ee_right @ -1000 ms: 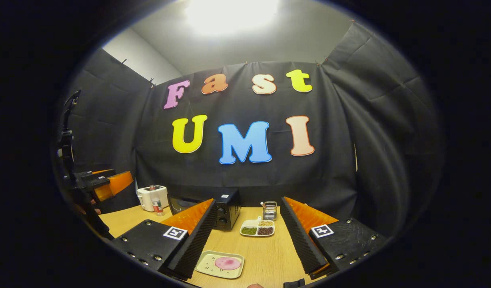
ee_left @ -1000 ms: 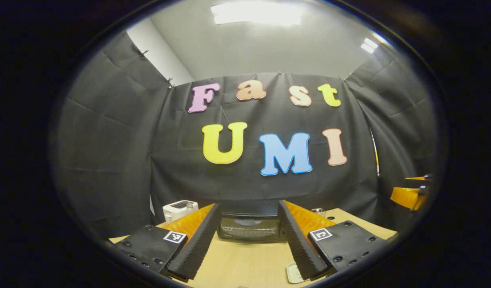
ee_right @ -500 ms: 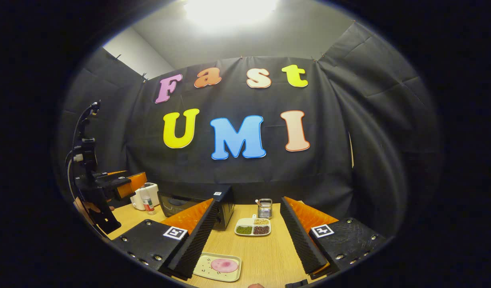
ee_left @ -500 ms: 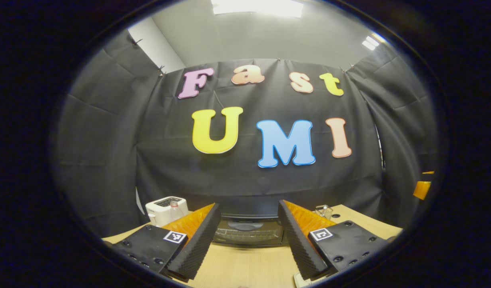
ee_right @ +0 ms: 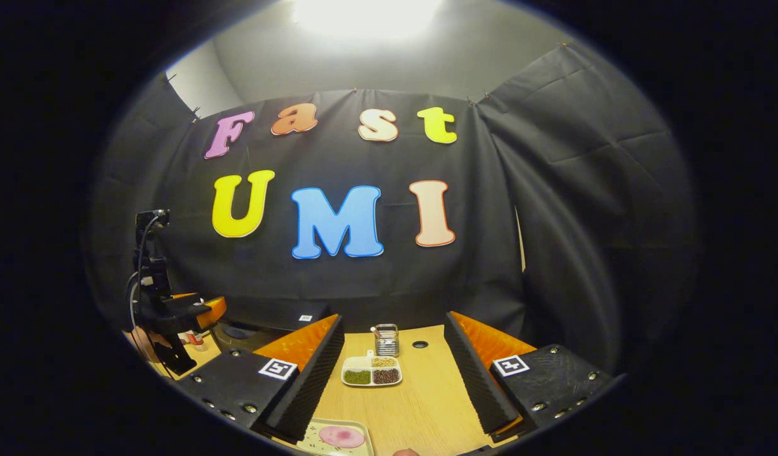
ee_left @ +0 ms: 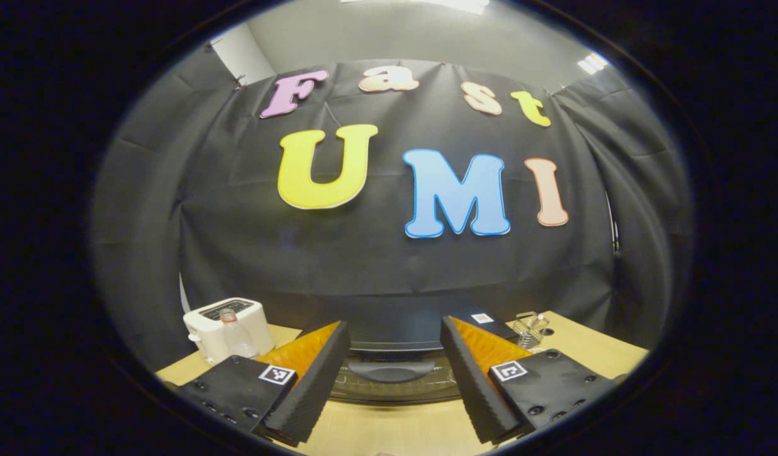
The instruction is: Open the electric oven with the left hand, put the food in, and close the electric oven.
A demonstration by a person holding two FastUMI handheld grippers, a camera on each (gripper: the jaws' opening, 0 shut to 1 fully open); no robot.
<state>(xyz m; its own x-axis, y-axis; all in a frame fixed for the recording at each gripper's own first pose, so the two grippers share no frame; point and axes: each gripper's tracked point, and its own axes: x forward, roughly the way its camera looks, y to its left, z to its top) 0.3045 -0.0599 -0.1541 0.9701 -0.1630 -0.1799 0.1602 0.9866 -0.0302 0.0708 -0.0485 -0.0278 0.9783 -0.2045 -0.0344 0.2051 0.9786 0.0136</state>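
White toaster [ee_left: 227,323] far left, unused. Left gripper [ee_left: 394,380] jaws wide open, empty — lined up square on the electric oven [ee_left: 395,354] just ahead, door facing it, long axis sideways, likely going for the handle. Right gripper [ee_right: 394,386] open, waiting above the food tray [ee_right: 335,438] — pink slice flat, low in view.

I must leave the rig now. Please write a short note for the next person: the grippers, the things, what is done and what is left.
Left gripper: open, holding nothing, pointed at the oven just ahead on the table.
Right gripper: open, holding nothing, above the table.
Food: a pink slice on a tray by the right gripper's left finger.
Done: the approach to the oven. Its door looks closed.
Left: open the door, put the food in, close the door.
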